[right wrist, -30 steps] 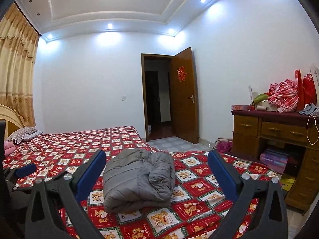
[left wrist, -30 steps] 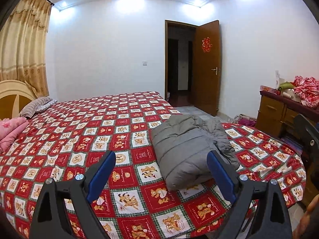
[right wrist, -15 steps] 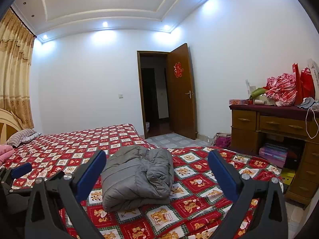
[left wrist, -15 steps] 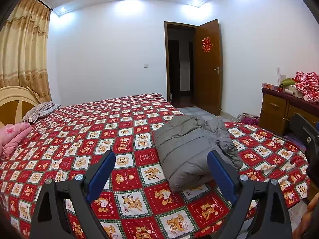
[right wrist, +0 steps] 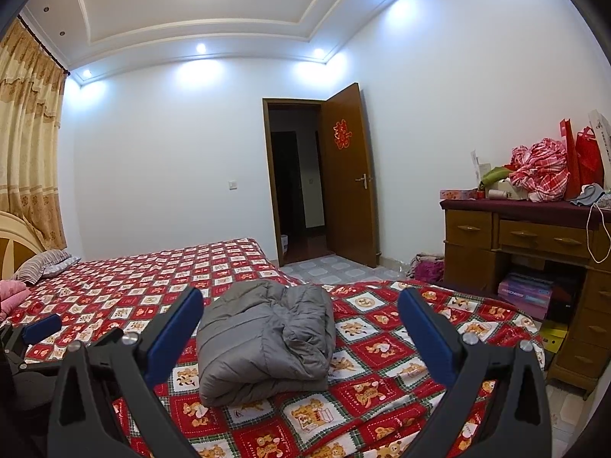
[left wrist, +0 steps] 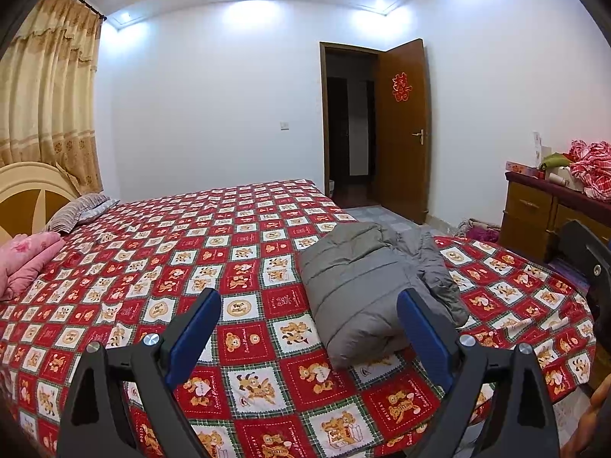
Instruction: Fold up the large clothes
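Both cameras are raised since earlier; folded jacket (left wrist: 366,286) unmoved at 1 o'clock. Left gripper (left wrist: 309,315) and right gripper (right wrist: 299,315) are held spread, empty.

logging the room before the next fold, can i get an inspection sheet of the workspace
surface: bed with red checked bear-print cover, mostly bare.
job's things: grey quilted puffer jacket, folded into a bundle near the bed's foot.
clutter: pink blanket and striped pillow by the headboard.
grippers: left tool open, empty, above the cover; right tool open, empty, apart from the jacket.
cables: white cord hanging off the brown wooden dresser.
surroundings: red plaid cloth on the dresser; brown door open.
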### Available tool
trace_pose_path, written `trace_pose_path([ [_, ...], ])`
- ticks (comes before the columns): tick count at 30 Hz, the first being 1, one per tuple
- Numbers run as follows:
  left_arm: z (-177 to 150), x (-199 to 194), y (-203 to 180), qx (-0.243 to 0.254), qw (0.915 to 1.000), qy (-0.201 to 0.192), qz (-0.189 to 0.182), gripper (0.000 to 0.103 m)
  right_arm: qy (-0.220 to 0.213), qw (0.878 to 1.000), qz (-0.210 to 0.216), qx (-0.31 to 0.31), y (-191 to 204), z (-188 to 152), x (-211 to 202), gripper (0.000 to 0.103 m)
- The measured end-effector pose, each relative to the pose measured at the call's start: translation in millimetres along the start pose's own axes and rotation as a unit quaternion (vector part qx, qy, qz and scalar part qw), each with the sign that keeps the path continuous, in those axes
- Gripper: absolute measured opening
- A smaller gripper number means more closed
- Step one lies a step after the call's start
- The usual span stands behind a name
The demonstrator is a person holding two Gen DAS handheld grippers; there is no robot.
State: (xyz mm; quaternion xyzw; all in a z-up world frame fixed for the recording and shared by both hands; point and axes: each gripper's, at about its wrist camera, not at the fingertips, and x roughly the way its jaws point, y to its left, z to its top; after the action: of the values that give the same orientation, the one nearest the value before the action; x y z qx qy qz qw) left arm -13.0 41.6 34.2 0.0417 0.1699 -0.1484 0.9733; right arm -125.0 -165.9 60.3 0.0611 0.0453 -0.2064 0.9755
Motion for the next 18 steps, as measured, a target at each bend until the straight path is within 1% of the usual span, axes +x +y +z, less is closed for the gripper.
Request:
trace_pose_path([
  [8,-0.9,2.2,1.1,0.003,0.9999,0.003,0.013,0.094,0.000,1.000,-0.001,-0.001,0.3,-0.3,-1.2,0.103],
  [18,-1.3,2.7,2.0,0.004,0.9998,0.004,0.019,0.095,-0.001,1.000,-0.001,-0.003,1.5,-0.2,-0.7,0.103],
])
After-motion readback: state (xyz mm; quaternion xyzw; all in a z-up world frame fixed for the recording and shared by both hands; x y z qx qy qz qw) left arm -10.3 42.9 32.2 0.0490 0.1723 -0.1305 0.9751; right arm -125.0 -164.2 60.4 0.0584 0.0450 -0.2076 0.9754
